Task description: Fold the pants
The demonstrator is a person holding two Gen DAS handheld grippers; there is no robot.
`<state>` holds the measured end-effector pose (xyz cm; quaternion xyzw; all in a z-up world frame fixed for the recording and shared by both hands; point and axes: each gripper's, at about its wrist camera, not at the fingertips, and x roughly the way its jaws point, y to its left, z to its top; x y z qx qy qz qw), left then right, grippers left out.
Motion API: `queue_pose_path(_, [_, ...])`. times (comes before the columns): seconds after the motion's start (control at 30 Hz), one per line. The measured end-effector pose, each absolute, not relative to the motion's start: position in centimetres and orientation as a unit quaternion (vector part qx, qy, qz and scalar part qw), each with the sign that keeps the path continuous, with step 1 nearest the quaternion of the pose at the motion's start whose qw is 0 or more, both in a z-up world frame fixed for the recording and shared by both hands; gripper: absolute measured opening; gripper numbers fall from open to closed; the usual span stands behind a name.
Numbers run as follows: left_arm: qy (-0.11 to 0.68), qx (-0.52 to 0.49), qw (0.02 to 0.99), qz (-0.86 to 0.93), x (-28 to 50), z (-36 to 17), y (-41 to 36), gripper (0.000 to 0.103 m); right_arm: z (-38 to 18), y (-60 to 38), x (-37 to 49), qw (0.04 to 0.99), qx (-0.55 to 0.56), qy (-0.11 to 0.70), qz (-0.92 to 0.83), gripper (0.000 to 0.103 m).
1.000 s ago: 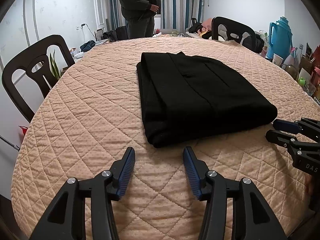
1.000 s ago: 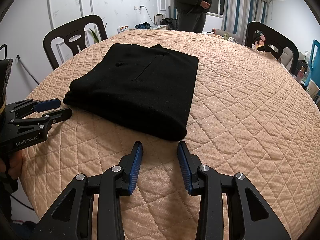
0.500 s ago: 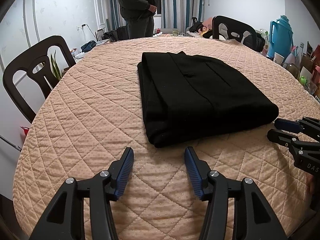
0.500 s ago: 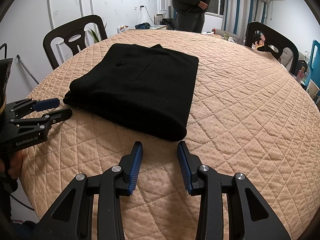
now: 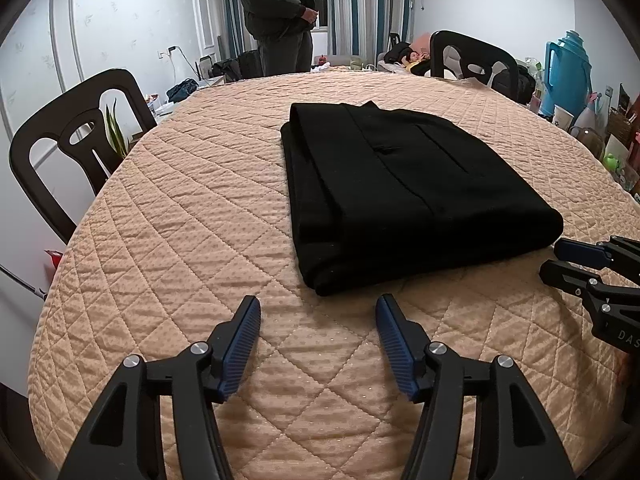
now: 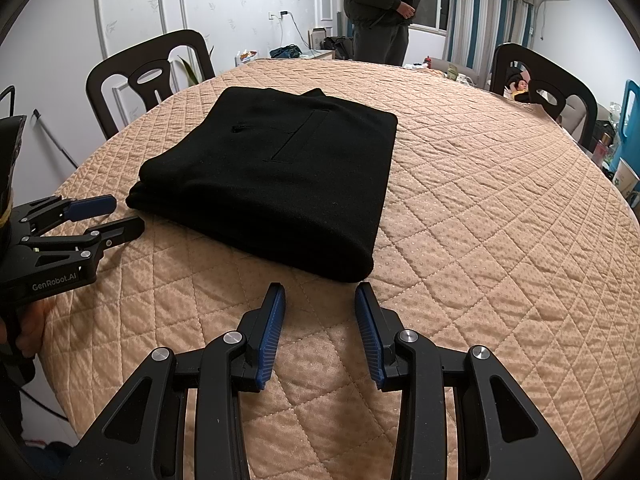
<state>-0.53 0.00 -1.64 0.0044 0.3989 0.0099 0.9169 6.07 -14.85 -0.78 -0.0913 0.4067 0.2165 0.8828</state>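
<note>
On my left gripper (image 6: 120, 216) I can read "GenRobot.AI" in pale letters along the black body as it shows at the left edge of the right wrist view; my hand (image 6: 30, 326) is wrapped around its handle below. On my right gripper (image 5: 554, 258), seen at the right edge of the left wrist view, only "DAS" is legible before the frame cuts it off.

My left gripper (image 5: 318, 306) sits low over the quilted peach table cover (image 5: 192, 208), fingers level and pointing across the table, jaws spread with nothing between them. Just ahead of it lie the black pants (image 5: 408, 192), folded into a thick rectangle on the cover, near corner just beyond my fingertips, not touching. In the right wrist view the pants (image 6: 280, 176) lie in the same way before my right gripper (image 6: 320, 294), whose blue-padded jaws are likewise parted and empty, held level near the fold's near corner.

A person in a dark jacket (image 6: 380, 4) stands at the table's far side
</note>
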Motion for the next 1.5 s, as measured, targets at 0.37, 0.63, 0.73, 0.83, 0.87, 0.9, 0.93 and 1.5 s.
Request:
queue_pose_path(0.37, [0.399,0.004,0.917,0.01,-0.52,-1.63,0.06,0.064,-0.88,-14.85,6.1,0.883,-0.091,0.407,0.217,0.037])
queue_pose_path(0.63, [0.401,0.001,0.916,0.014,-0.51,-1.75,0.19,0.067,-0.87,-14.83,6.11,0.883,-0.091,0.407,0.217,0.037])
queue_pose_path(0.73, [0.401,0.001,0.916,0.015,-0.53,-1.76,0.25,0.067,-0.86,-14.83,6.09,0.883,-0.091,0.407,0.216,0.037])
queue_pose_path(0.83, [0.401,0.001,0.916,0.015,-0.52,-1.75,0.23,0.067,-0.86,-14.83,6.09,0.883,-0.091,0.407,0.217,0.037])
queue_pose_path(0.87, [0.401,0.001,0.916,0.015,-0.52,-1.75,0.25,0.067,-0.86,-14.83,6.09,0.883,-0.091,0.407,0.217,0.037])
queue_pose_path(0.9, [0.401,0.001,0.916,0.015,-0.51,-1.75,0.22,0.068,-0.86,-14.83,6.09,0.883,-0.091,0.407,0.216,0.037])
queue_pose_path(0.93, [0.402,0.001,0.916,0.015,-0.5,-1.74,0.23,0.068,-0.87,-14.82,6.1,0.883,-0.091,0.407,0.216,0.037])
queue_pose_path(1.5, [0.404,-0.001,0.915,0.018,-0.49,-1.78,0.13,0.07,-0.87,-14.81,6.09,0.883,-0.091,0.407,0.216,0.037])
